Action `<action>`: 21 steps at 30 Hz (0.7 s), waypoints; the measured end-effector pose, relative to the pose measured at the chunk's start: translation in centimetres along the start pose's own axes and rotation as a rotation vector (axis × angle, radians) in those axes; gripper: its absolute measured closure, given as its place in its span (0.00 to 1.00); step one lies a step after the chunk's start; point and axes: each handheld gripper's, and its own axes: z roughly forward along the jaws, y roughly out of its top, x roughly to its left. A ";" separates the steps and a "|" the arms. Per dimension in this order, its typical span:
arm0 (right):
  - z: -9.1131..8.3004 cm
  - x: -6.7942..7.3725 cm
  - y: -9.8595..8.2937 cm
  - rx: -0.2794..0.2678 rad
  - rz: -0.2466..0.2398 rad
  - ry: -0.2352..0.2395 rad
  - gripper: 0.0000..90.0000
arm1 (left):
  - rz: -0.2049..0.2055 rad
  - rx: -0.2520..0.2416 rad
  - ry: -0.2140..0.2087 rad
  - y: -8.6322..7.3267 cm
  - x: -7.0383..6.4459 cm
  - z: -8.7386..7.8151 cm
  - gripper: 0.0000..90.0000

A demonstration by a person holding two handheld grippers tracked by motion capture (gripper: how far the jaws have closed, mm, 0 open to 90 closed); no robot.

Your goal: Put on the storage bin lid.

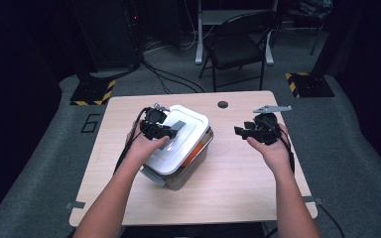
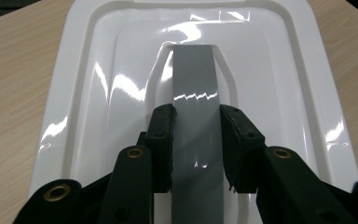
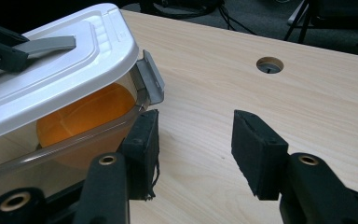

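A clear plastic box (image 1: 194, 159) with a white lid (image 1: 191, 122) stands left of the table's middle. Something orange (image 3: 86, 114) lies inside it. A grey handle (image 2: 193, 74) runs along the lid's top, and my left gripper (image 2: 196, 116) is shut on it, one jaw pressed to each side. In the high view this left gripper (image 1: 171, 130) sits over the lid's middle. My right gripper (image 1: 241, 131) hovers open just right of the box. Its left finger (image 3: 142, 140) is close to the box wall below a grey latch (image 3: 151, 81), with nothing between the jaws.
A round cable hole (image 1: 222, 104) is in the wooden table (image 1: 238, 178) near its far edge. A black folding chair (image 1: 238, 47) stands on the floor beyond the table. Bare tabletop lies to the right of the box.
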 end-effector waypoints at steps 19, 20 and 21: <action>-0.1 0.0 -0.2 0.001 0.011 -0.004 0.57 | 0.015 0.021 -0.005 -0.4 -1.5 0.7 0.74; -0.1 0.0 -0.2 0.001 0.011 -0.004 0.57 | 0.015 0.022 -0.003 -0.5 -1.6 0.8 0.74; -0.1 0.0 -0.2 0.002 0.011 -0.005 0.57 | 0.018 0.025 -0.002 -0.5 -1.6 0.9 0.74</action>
